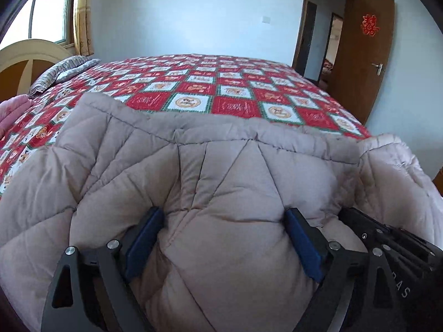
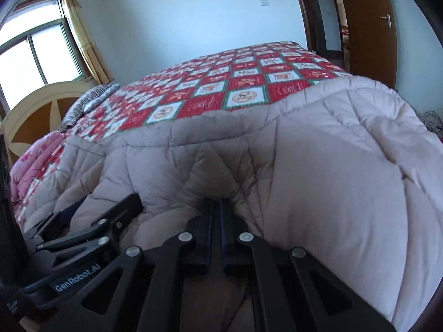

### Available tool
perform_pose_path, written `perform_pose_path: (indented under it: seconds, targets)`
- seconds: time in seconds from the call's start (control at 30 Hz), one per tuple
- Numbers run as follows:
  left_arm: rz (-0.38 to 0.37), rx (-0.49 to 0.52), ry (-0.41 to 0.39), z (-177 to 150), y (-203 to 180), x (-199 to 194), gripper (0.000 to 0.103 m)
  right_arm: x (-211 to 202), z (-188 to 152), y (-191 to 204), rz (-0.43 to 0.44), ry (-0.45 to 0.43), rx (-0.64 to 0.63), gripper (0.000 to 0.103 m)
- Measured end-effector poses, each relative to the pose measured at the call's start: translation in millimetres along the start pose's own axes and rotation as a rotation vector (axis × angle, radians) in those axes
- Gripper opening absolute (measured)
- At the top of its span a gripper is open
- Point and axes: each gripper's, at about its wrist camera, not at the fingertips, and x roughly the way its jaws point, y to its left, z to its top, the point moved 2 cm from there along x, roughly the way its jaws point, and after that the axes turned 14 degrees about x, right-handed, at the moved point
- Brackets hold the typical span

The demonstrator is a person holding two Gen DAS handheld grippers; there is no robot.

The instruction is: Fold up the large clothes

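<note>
One quilted beige comforter [image 1: 221, 182] lies bunched on the near edge of the bed [image 1: 235, 91]. My left gripper [image 1: 224, 238] stands wide, both pads sunk against a thick bulge of it. My right gripper [image 2: 216, 207] is pinched tight on one fold.

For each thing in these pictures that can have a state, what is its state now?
Left gripper: jaws wide, a thick bulge of the quilt between its pads.
Right gripper: shut, its tips against the quilt.
Beige quilt: bunched at the near edge of the bed.
Door: open.
Curtain: drawn aside.
Patterned bedcover: spread flat.
</note>
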Motion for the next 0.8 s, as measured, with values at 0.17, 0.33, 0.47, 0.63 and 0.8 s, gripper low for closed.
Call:
perform_pose_path:
  seconds: [0.17, 0.33, 0.47, 0.63, 0.8]
  targets:
    - [0.034, 0.012, 0.032, -2.0, -4.5, 11.9, 0.092, 10.0, 0.8, -4.3, -0.008, 0.029, 0.017, 0.003]
    - [0.033, 0.011, 0.046, -2.7, -5.5, 15.6, 0.093, 8.9, -0.2, -4.8, -0.020, 0.027, 0.013, 0.002]
    - [0.037, 0.017, 0.048, -2.6, -7.1, 15.9, 0.094, -16.0, 8.7, -9.3, -0.006, 0.033, 0.056, 0.002]
    - [0.043, 0.023, 0.053, 0.6, -6.7, 17.4, 0.094, -78.9, 22.5, -34.2, -0.141, -0.111, 0.031, 0.007]
    - [0.051, 0.033, 0.053, 0.4, -8.1, 16.5, 0.094, -57.7, 10.7, -95.3, -0.161, -0.040, 0.157, 0.000]
